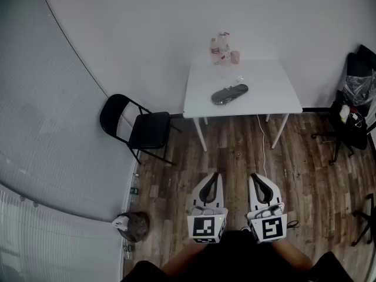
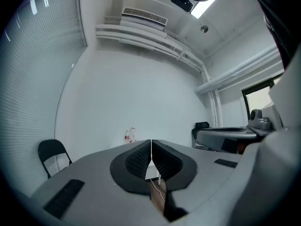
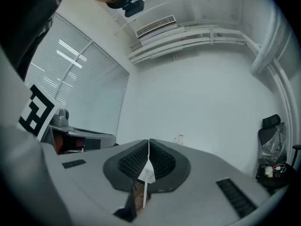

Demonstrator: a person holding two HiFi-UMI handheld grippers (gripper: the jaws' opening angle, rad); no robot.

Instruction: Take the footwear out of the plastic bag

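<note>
Hovering clenched and empty, left gripper (image 1: pixel 215 175) and right gripper (image 1: pixel 254 177) face one table (image 1: pixel 267 81) bearing one dark slipper (image 1: pixel 230 94).

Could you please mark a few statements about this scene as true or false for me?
1. The dark footwear lies on the white table. True.
2. The left claw and the right claw are both shut and empty. True.
3. The left claw touches the footwear. False: both claws are over the wood floor, short of the table.
4. Only the footwear is on the table. False: bottles stand at its far edge.
5. A black folding chair stands left of the table. True.
</note>
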